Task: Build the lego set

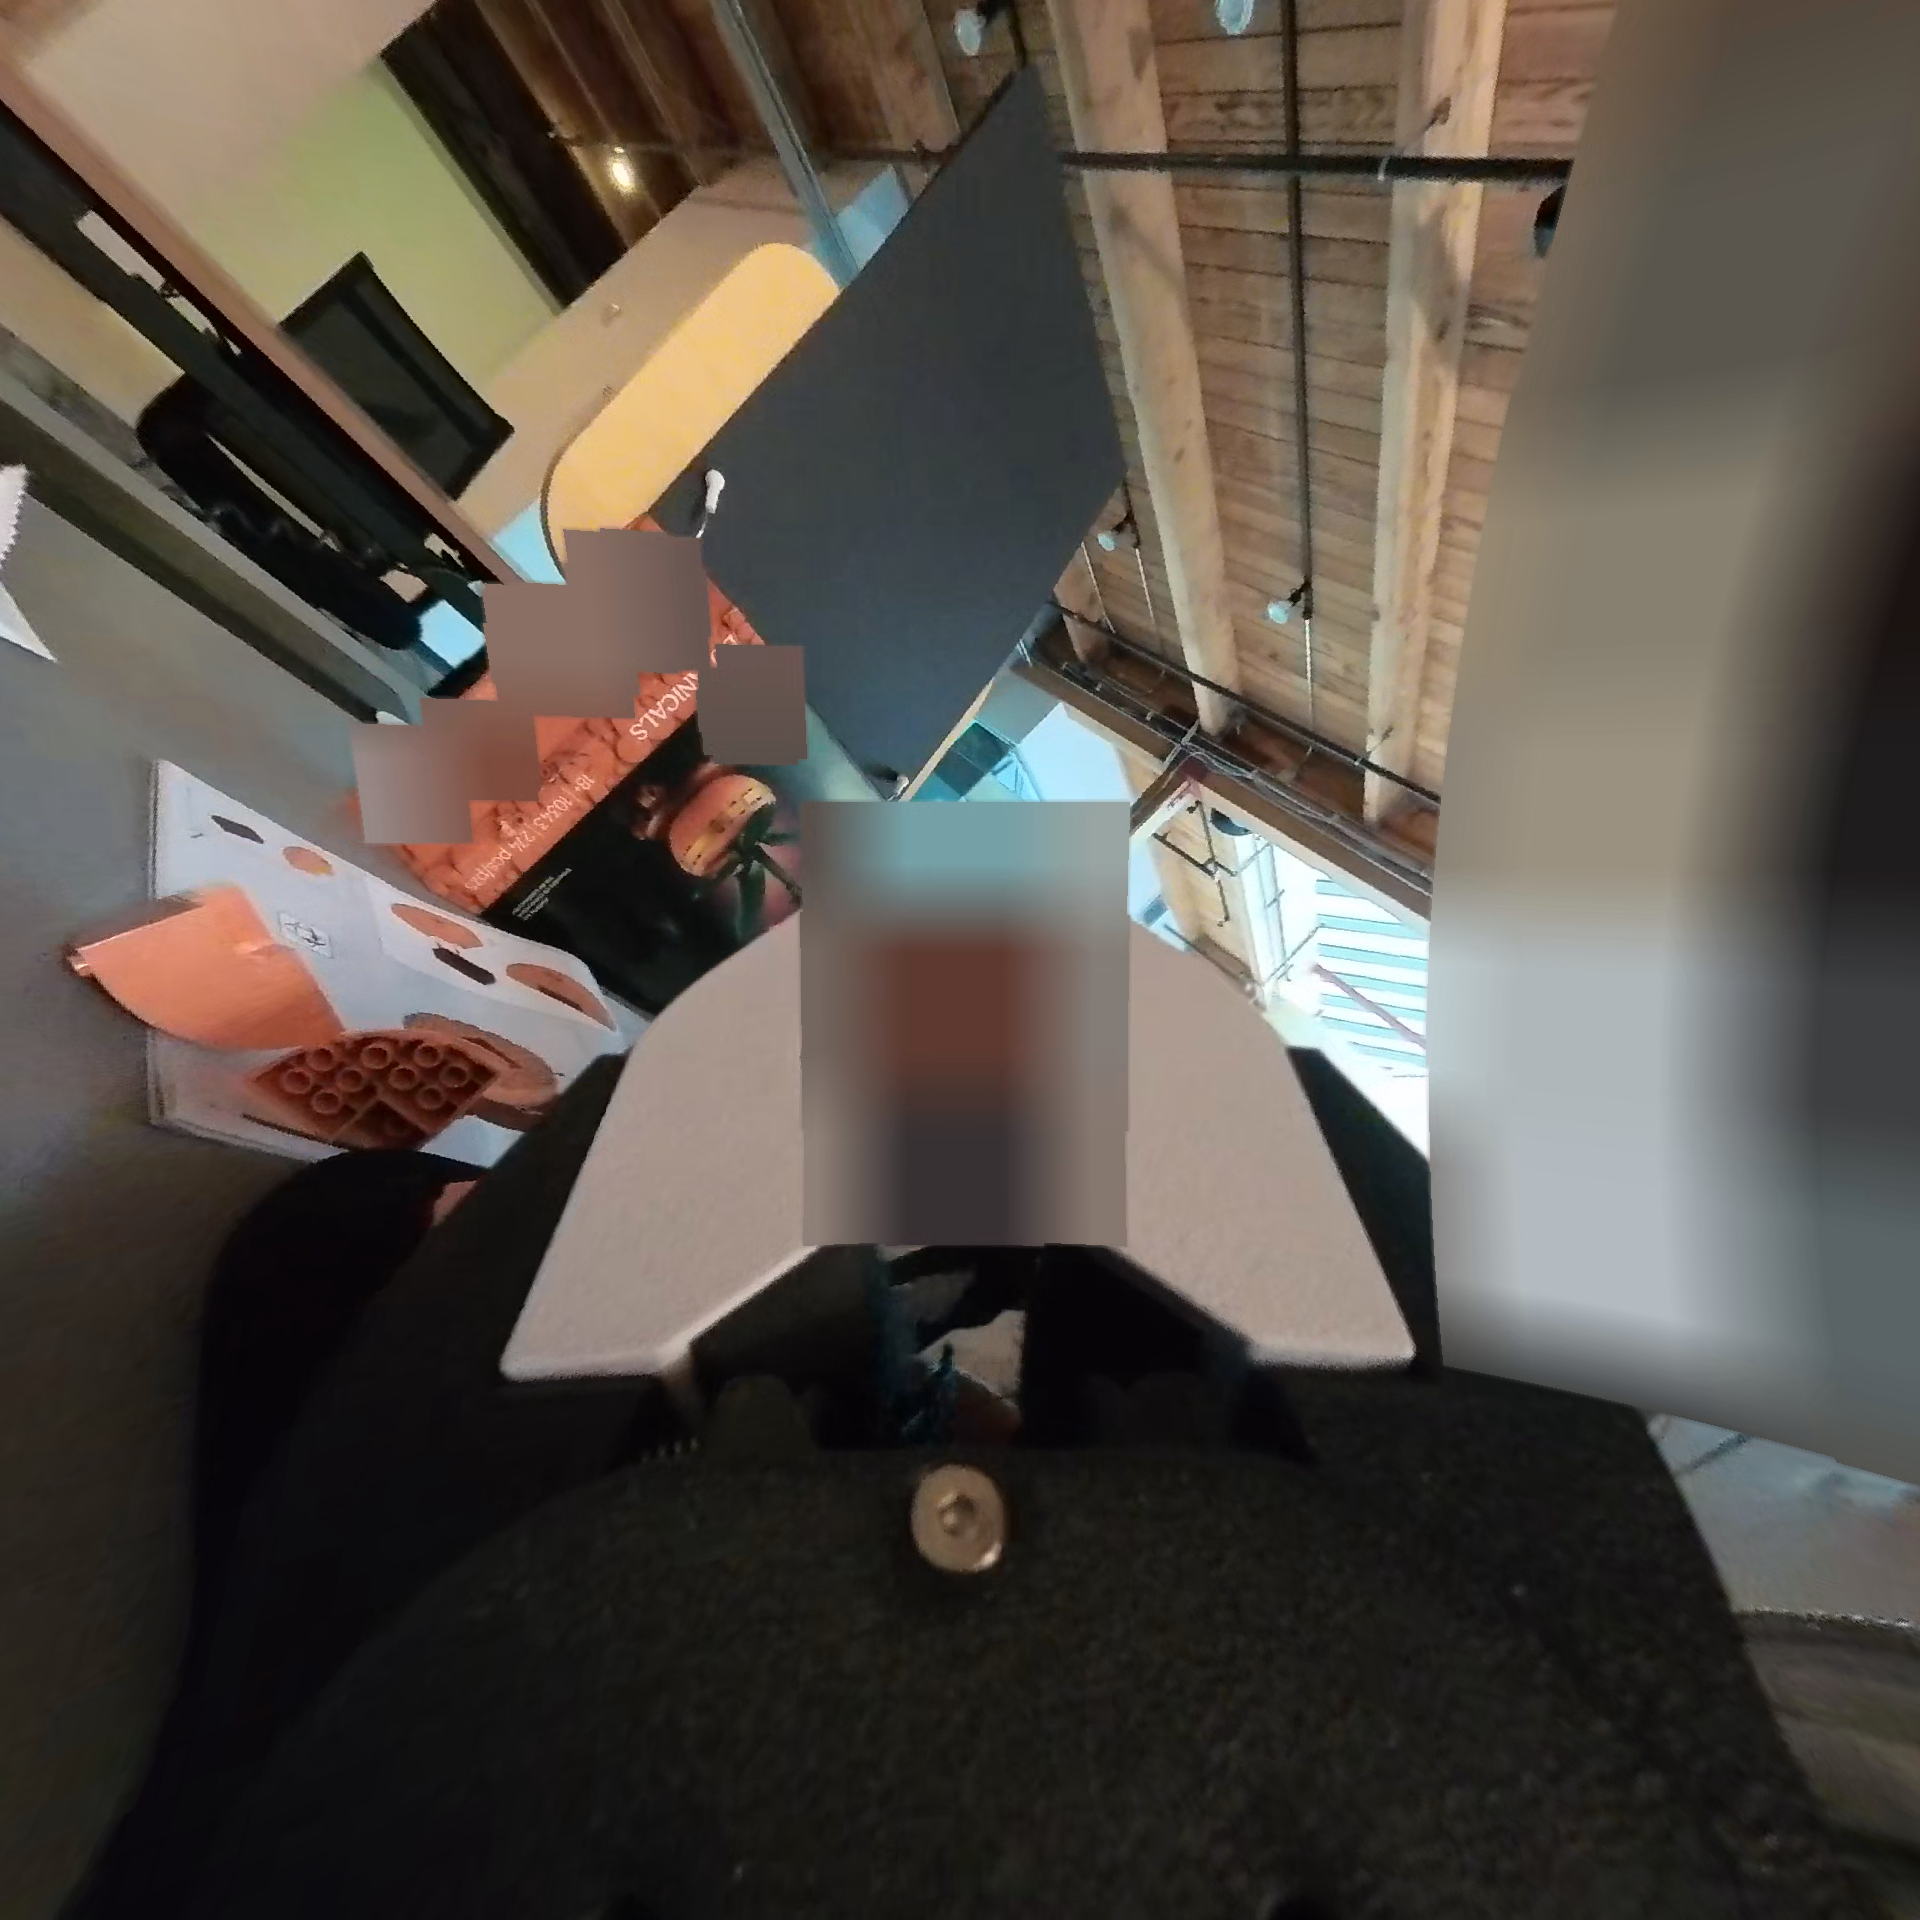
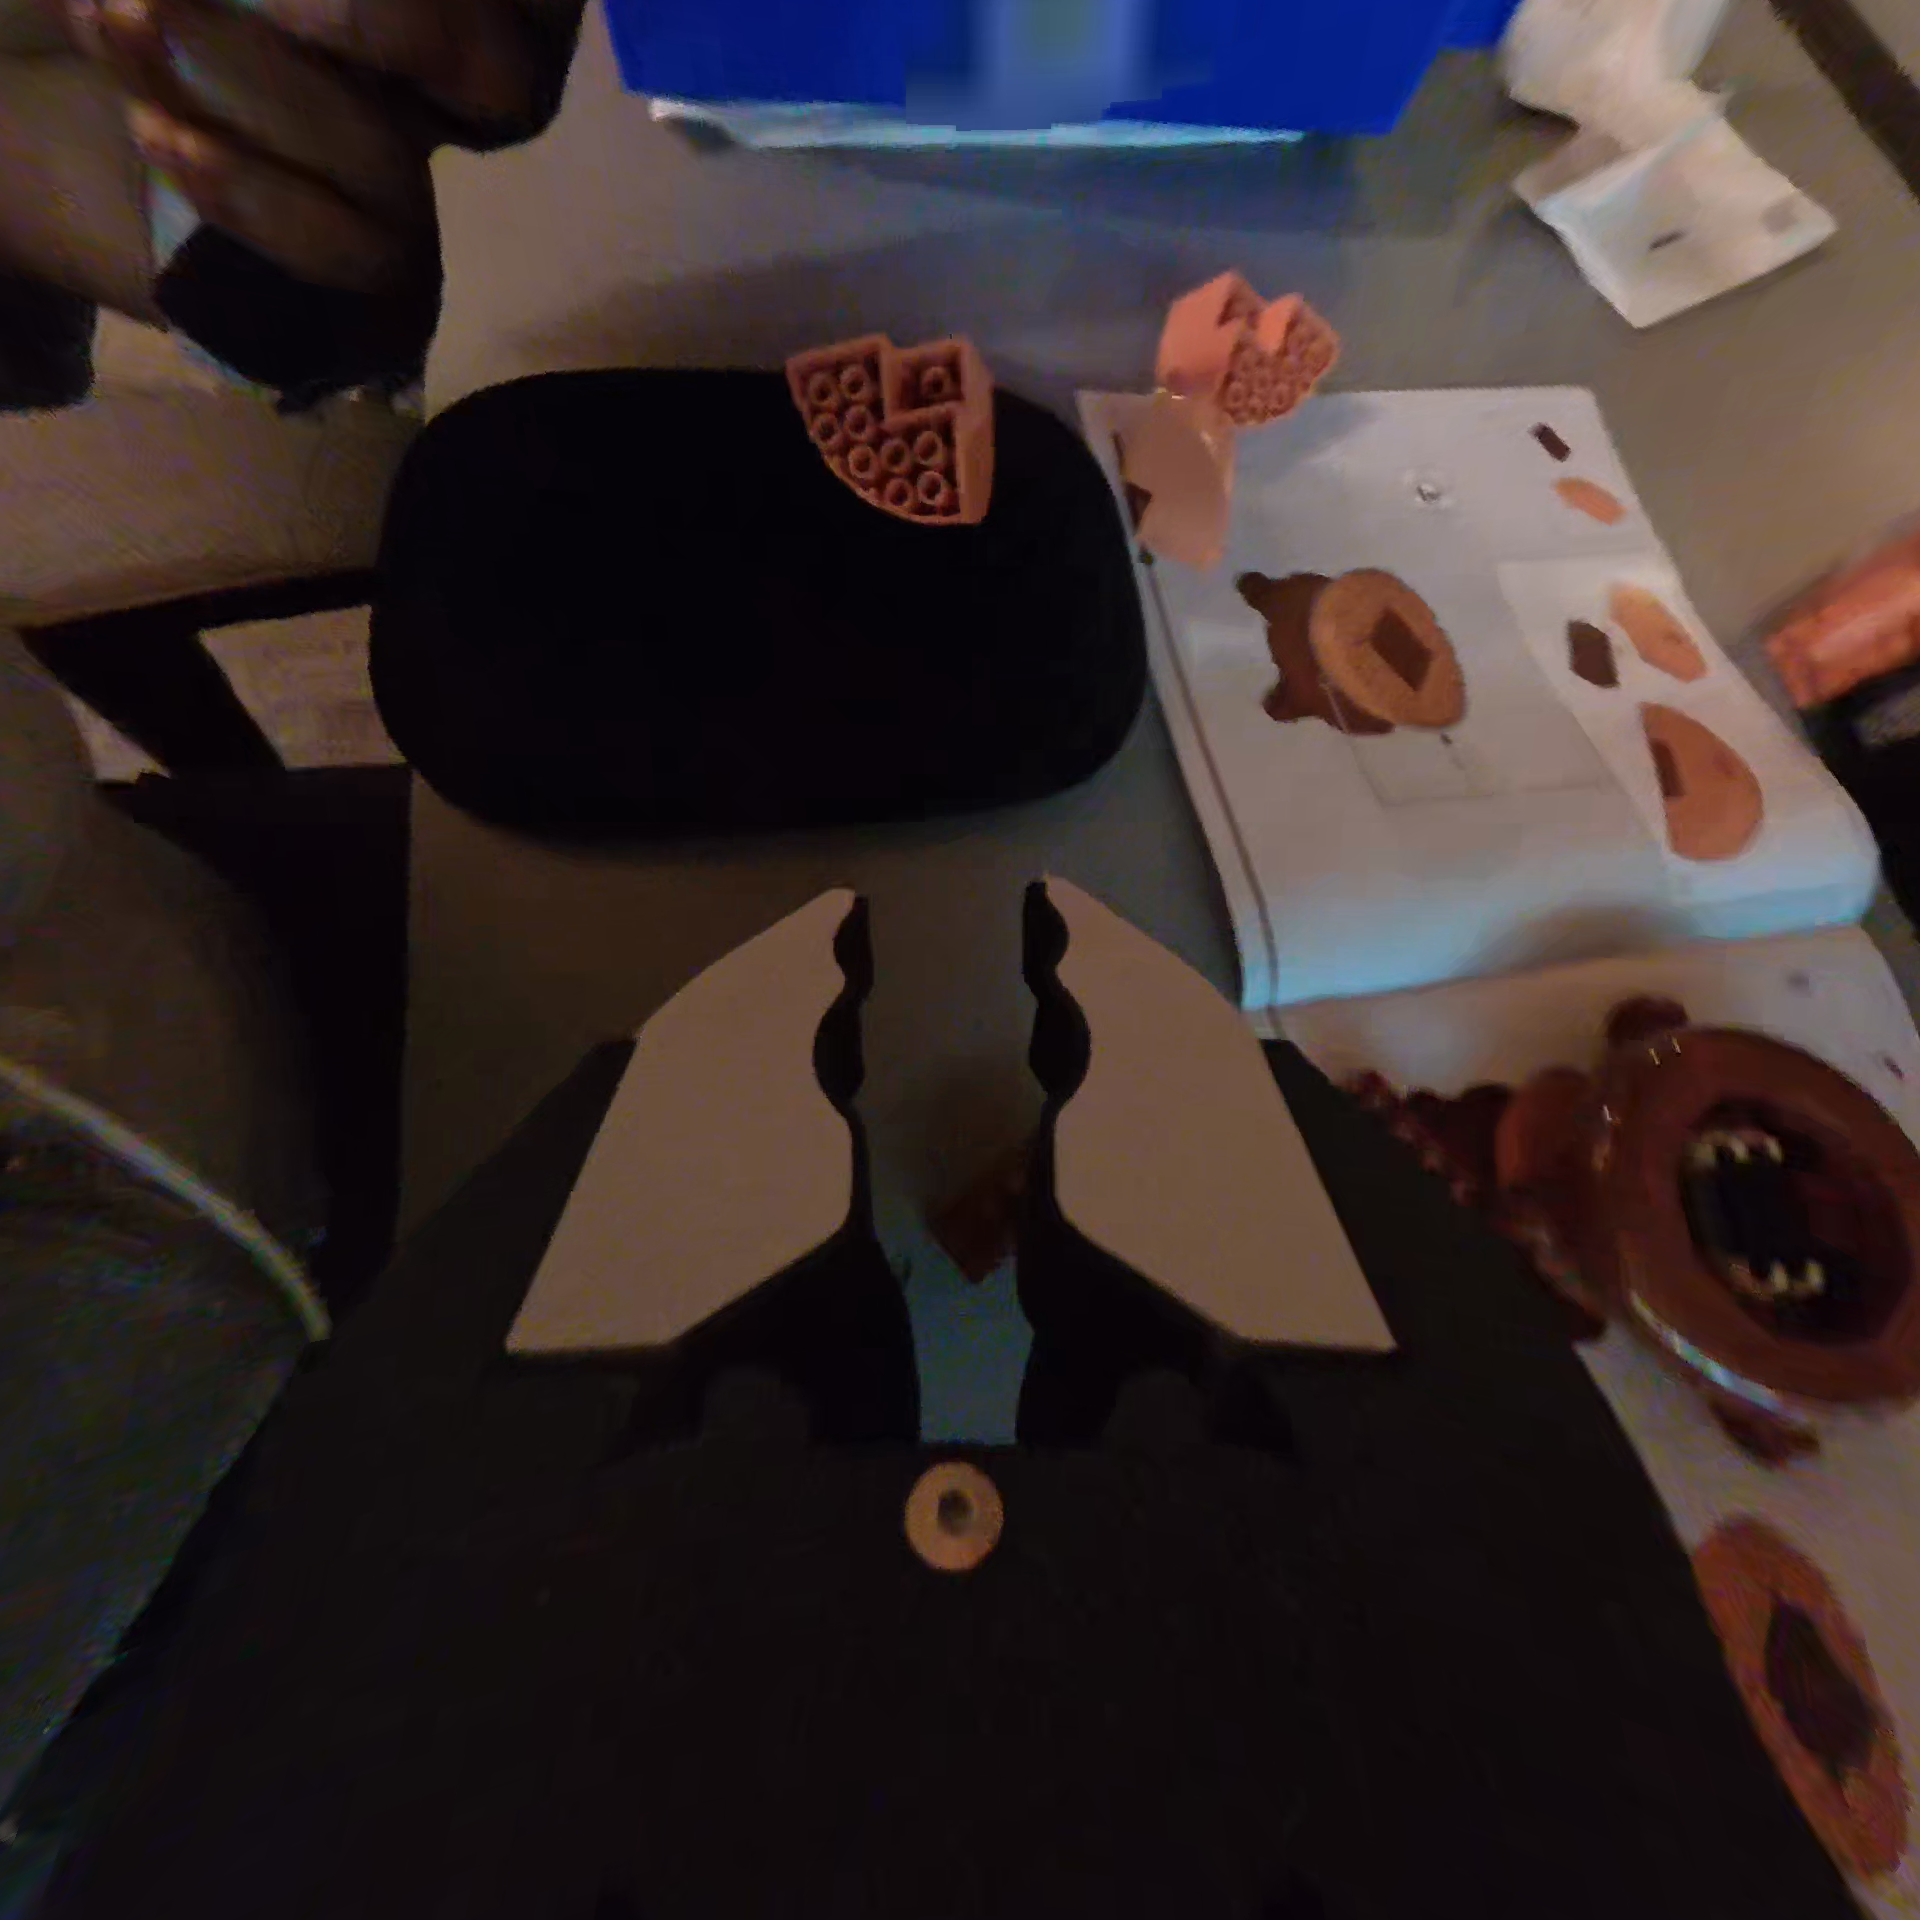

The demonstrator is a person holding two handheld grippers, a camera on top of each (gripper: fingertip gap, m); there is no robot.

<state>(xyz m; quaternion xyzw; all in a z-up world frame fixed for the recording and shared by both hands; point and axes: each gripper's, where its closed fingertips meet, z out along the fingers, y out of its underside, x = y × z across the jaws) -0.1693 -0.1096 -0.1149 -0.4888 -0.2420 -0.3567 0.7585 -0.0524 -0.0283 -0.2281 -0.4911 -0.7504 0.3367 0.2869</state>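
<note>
The black oval pad (image 2: pixel 727 623) on the grey surface (image 2: pixel 1039 260) lies straight ahead of the right gripper (image 2: pixel 940 904), whose jaws stand open and bare. A tan brick piece (image 2: pixel 894 436) rests on the pad's far edge. The left gripper (image 1: pixel 961 935) tilts up toward the ceiling; I cannot tell its jaws' state.

An open instruction booklet (image 2: pixel 1538 831) lies beside a black pad (image 2: pixel 675 644).

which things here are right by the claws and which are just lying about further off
By the claws:
right claw, open, bare table between its fingers; black pad just ahead; pink brick piece on the pad

Lying about:
open booklet; second pink piece at its corner; brown round model; blue box; white packet
</note>
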